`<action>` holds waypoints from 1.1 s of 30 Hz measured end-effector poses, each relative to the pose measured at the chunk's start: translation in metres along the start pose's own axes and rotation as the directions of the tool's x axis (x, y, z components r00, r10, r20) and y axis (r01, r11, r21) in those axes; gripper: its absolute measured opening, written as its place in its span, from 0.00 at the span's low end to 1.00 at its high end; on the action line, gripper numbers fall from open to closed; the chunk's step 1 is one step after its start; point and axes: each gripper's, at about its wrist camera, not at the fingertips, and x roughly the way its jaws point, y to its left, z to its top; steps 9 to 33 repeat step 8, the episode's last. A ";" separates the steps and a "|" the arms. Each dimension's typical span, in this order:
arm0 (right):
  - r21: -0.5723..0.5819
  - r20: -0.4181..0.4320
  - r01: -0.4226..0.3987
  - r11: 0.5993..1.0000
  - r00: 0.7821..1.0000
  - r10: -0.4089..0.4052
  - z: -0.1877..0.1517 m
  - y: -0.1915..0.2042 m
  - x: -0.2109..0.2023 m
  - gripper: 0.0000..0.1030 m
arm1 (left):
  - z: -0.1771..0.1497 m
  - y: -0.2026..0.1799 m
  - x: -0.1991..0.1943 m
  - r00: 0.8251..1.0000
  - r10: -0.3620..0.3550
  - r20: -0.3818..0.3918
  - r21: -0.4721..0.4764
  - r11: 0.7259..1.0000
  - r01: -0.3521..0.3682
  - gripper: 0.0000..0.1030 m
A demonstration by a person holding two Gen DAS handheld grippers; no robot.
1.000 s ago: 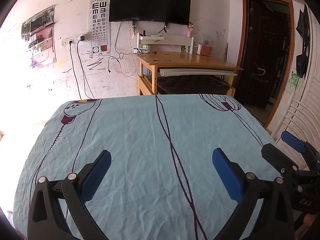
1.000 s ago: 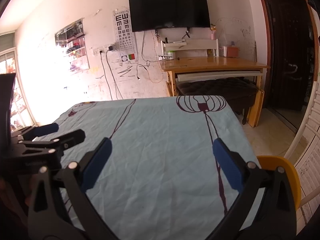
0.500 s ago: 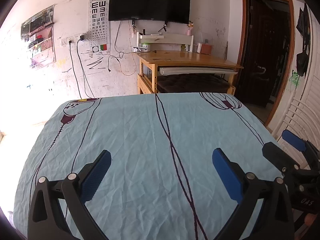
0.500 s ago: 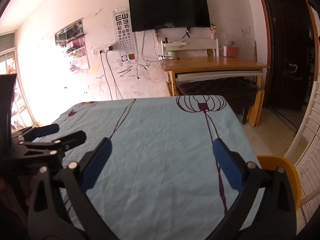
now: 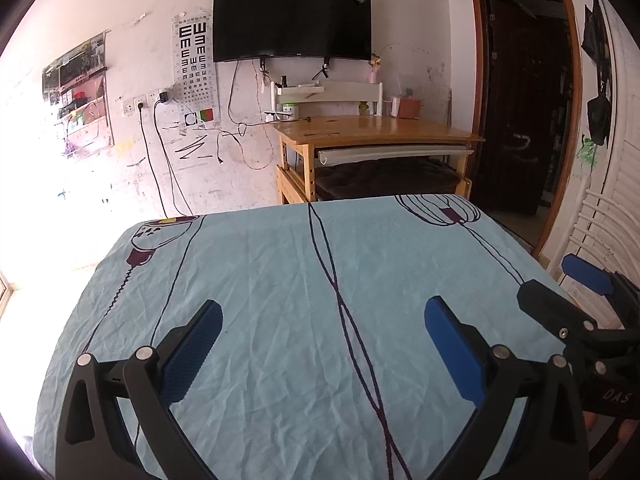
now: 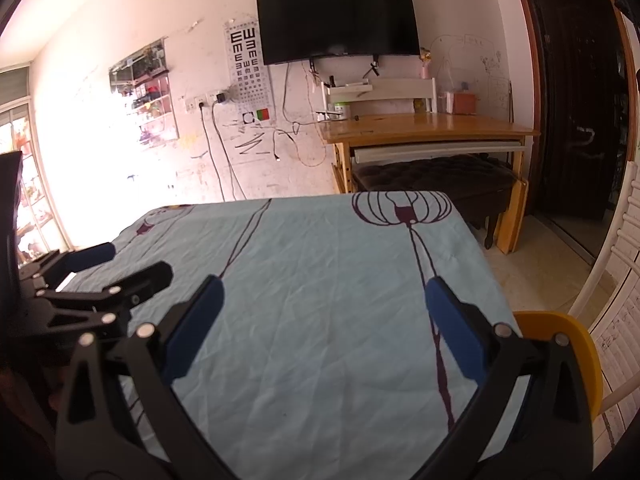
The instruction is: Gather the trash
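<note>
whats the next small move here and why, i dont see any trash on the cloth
Probably turn both cameras to search elsewhere: the blue tablecloth shows no trash in either view, and the left gripper and right gripper are open and empty above it.

Rows of "E" fill the eye chart [image 5: 196, 68].

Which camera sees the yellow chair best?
The right wrist view. The yellow chair shows there as a curved yellow back at the table's right edge, partly behind the right gripper. The left wrist view shows none of it, only white slats past the table's right edge.
</note>
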 end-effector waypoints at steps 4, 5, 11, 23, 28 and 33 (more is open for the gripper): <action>0.000 -0.001 0.000 1.000 1.000 0.000 0.000 0.000 0.000 0.94 | 0.001 0.004 0.003 1.000 0.007 -0.014 -0.015 1.000 -0.007 0.93; 0.000 -0.002 0.001 1.000 1.000 -0.001 0.000 0.000 0.000 0.94 | 0.001 0.004 0.004 1.000 0.009 -0.016 -0.017 1.000 -0.009 0.93; -0.001 -0.002 0.000 1.000 1.000 0.000 0.000 0.000 0.000 0.94 | 0.003 0.008 0.005 1.000 0.005 -0.027 -0.028 1.000 -0.006 0.93; -0.001 -0.002 0.000 1.000 1.000 0.000 0.000 0.000 0.000 0.94 | 0.003 0.008 0.005 1.000 0.005 -0.027 -0.028 1.000 -0.006 0.93; -0.001 -0.002 0.000 1.000 1.000 0.000 0.000 0.000 0.000 0.94 | 0.003 0.008 0.005 1.000 0.005 -0.027 -0.028 1.000 -0.006 0.93; -0.001 -0.002 0.000 1.000 1.000 0.000 0.000 0.000 0.000 0.94 | 0.003 0.008 0.005 1.000 0.005 -0.027 -0.028 1.000 -0.006 0.93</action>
